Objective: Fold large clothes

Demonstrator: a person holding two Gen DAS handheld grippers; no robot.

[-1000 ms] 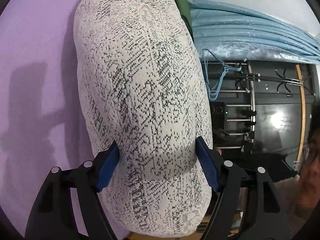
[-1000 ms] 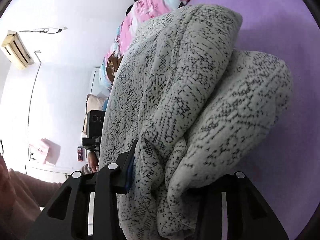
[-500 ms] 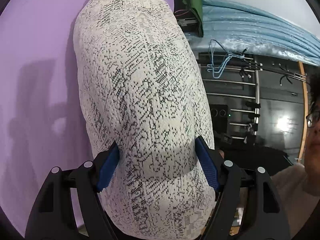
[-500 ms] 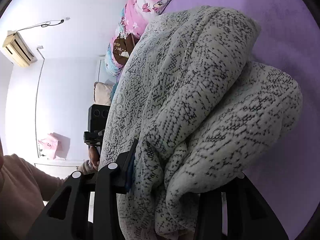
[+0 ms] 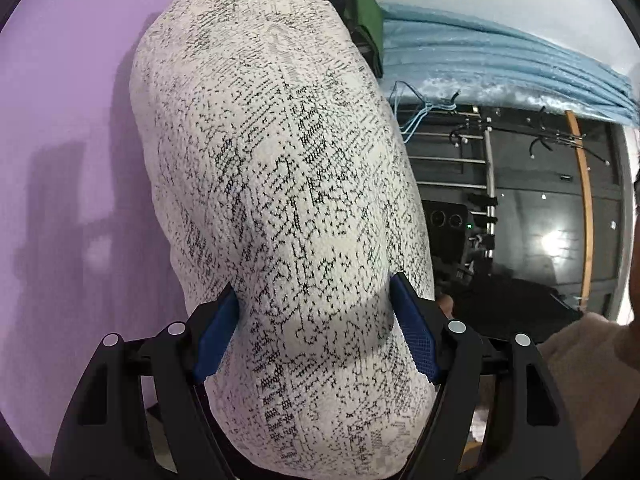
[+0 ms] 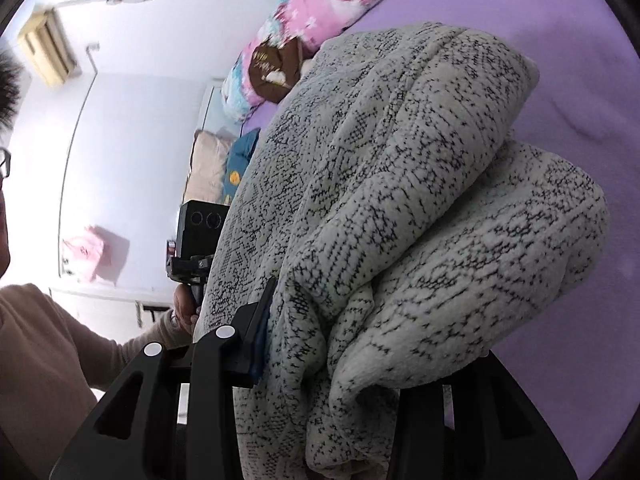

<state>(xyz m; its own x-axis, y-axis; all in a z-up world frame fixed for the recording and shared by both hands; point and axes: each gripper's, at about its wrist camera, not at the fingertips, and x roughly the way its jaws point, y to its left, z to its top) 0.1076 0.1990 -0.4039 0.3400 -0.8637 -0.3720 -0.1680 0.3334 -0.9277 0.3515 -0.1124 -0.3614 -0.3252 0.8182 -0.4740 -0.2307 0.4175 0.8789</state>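
In the left wrist view the left gripper (image 5: 314, 312) clenches a thick fold of the speckled white sweater (image 5: 280, 184), which hangs over the purple bed (image 5: 68, 120) and blocks most of the view; right of the sweater are a blue curtain (image 5: 500, 64) and a dark metal rack (image 5: 488, 168). In the right wrist view the right gripper (image 6: 360, 344) grips the bunched sweater (image 6: 400, 200), its right finger hidden by cloth; left of the sweater are a pink floral pillow (image 6: 320, 12) and the person's sleeve (image 6: 48, 352).

I'm working in a home bedroom, purple bedsheet (image 6: 560, 20) upper right, floral pillows (image 6: 320, 12) at top, air conditioner (image 6: 46, 50) upper left, blue curtain (image 5: 500, 68) upper right.
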